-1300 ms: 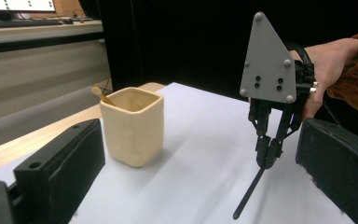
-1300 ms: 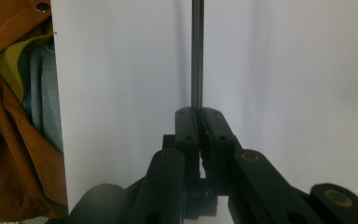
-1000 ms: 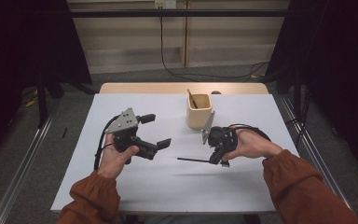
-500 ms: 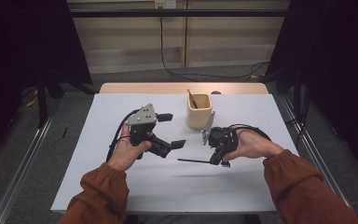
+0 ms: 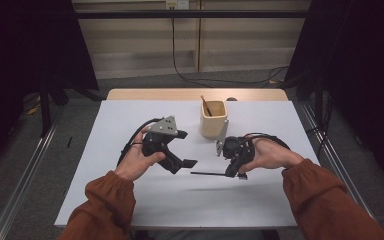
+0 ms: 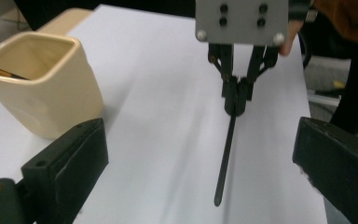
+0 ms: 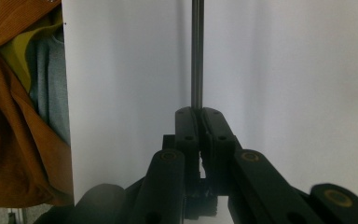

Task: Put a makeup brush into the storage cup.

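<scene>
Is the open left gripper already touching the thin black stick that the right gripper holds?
Apart. In the left gripper view, the left gripper has its jaws spread wide, with bare white table on both sides of the thin black stick.

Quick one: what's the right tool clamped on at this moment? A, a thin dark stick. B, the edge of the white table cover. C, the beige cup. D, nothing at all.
A: the right tool has its jaws pressed together on a thin dark stick that juts out over the white table cover, while the beige cup stands apart.
</scene>
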Demonstrator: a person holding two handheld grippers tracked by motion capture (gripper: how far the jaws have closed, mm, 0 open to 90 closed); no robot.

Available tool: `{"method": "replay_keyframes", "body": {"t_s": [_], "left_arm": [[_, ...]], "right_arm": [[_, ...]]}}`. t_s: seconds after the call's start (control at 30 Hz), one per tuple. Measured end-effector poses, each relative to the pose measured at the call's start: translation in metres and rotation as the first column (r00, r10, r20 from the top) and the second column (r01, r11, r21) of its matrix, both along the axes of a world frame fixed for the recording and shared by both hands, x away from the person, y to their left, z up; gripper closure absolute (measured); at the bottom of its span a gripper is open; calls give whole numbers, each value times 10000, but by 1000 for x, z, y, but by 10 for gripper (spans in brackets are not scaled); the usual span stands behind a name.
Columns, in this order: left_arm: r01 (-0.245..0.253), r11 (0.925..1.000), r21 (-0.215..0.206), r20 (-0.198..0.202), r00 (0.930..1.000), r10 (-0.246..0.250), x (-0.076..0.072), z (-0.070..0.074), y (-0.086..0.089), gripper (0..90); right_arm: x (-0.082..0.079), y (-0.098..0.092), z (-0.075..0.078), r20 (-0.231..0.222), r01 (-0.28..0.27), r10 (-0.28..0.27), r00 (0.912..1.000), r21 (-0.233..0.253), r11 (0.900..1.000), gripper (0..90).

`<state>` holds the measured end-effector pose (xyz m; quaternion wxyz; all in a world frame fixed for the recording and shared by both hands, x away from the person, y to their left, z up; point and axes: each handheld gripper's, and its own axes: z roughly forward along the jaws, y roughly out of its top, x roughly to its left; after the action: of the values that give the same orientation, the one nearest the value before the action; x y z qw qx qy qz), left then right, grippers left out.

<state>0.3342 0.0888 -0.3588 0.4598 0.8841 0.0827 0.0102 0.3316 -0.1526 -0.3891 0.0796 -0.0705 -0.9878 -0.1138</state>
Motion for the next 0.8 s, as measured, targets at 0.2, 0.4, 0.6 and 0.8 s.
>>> {"method": "replay_keyframes", "body": {"t_s": [0.2,0.4,0.6,0.8], "left_arm": [[465,9905,1292,-329,9986,-426,1,-6,-12,56],[819,9684,2356,-531,9960,-714,1,-14,-24,63],[1310,9397,3160,-868,9903,-1089,-1,-23,-32,56],[1455,9235,3548,-1063,9877,-1148,-2,-27,-36,85]], "right_arm": [[-1,3,0,-36,-131,131,9999,-125,9998,861],[-2,4,2,-60,-196,195,9998,-223,9996,861],[-2,5,2,-59,-362,361,9993,-260,9990,862],[-3,5,1,-134,-320,316,9994,-314,9990,861]]}}
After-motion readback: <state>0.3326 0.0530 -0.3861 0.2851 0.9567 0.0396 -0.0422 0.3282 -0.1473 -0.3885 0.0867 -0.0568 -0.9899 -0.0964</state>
